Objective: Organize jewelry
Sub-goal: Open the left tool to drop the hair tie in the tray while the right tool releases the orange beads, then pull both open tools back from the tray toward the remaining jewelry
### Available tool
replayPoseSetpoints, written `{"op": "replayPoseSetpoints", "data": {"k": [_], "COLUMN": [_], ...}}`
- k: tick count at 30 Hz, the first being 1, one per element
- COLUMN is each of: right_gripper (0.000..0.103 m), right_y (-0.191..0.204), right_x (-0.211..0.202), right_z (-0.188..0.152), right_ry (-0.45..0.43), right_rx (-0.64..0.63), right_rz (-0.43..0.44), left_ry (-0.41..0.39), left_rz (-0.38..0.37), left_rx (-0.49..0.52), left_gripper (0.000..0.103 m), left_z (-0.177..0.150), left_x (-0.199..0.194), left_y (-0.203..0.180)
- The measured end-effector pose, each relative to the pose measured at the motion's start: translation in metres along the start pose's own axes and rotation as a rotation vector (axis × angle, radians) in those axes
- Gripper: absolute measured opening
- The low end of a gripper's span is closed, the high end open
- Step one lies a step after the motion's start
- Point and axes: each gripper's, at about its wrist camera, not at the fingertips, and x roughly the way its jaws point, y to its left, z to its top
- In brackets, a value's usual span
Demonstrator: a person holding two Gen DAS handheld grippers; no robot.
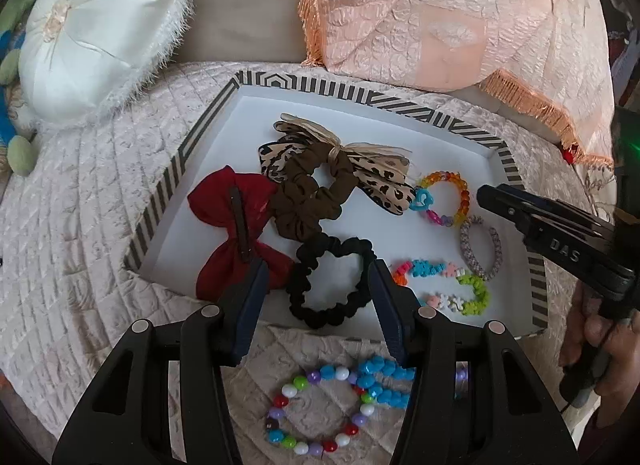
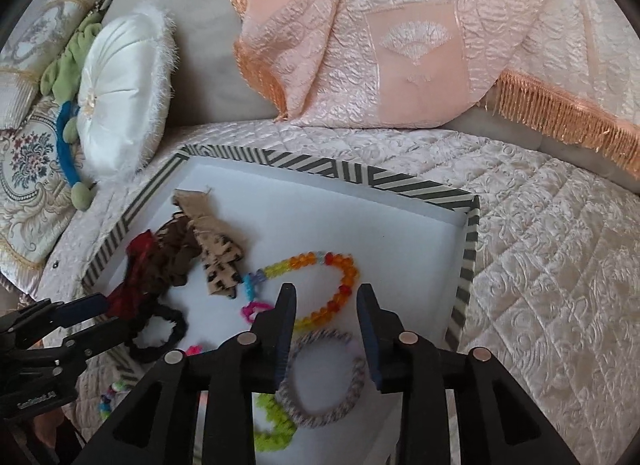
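Observation:
A striped-rim tray (image 1: 360, 93) with a white floor lies on the bedspread. It holds a red bow (image 1: 224, 205), a brown scrunchie (image 1: 304, 201), a leopard bow (image 1: 384, 185), a black scrunchie (image 1: 294, 289), an orange bead bracelet (image 2: 348, 277), a grey braided bracelet (image 2: 320, 417) and a flower-bead bracelet (image 1: 476, 289). My left gripper (image 1: 318, 269) stands open astride the black scrunchie, pads clear of it. My right gripper (image 2: 326, 293) is open above the orange and grey bracelets, gripping nothing.
On the quilt in front of the tray lie a multicoloured bead bracelet (image 1: 324, 445) and a blue bead strand (image 1: 380, 373). A white round cushion (image 1: 92, 33) sits far left, a peach fringed cover (image 1: 440, 17) behind the tray. A hand (image 1: 600, 345) holds the right gripper.

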Motion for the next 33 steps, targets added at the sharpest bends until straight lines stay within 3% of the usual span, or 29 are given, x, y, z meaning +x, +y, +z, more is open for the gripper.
{"op": "replayPoseSetpoints", "data": {"k": [6, 15, 19, 33], "right_gripper": [0.040, 0.044, 0.061, 0.062], "right_y": [0.012, 0.034, 0.045, 0.073], "right_x": [-0.034, -0.077, -0.093, -0.134], "right_z": [-0.010, -0.034, -0.045, -0.071], "right_ry": [-0.057, -0.094, -0.122, -0.159], "right_rx": [0.015, 0.021, 0.023, 0.065], "right_rz": [-0.013, -0.048, -0.059, -0.071], "left_ry": [-0.038, -0.094, -0.118, -0.160], "left_rz": [0.021, 0.041, 0.049, 0.062], "left_rx": [0.008, 0.010, 0.008, -0.007], "left_gripper": [0.052, 0.052, 0.052, 0.052], "left_z": [-0.005, -0.017, -0.024, -0.049], "left_x": [-0.019, -0.054, -0.069, -0.110], "left_y": [-0.003, -0.010, -0.013, -0.013]}}
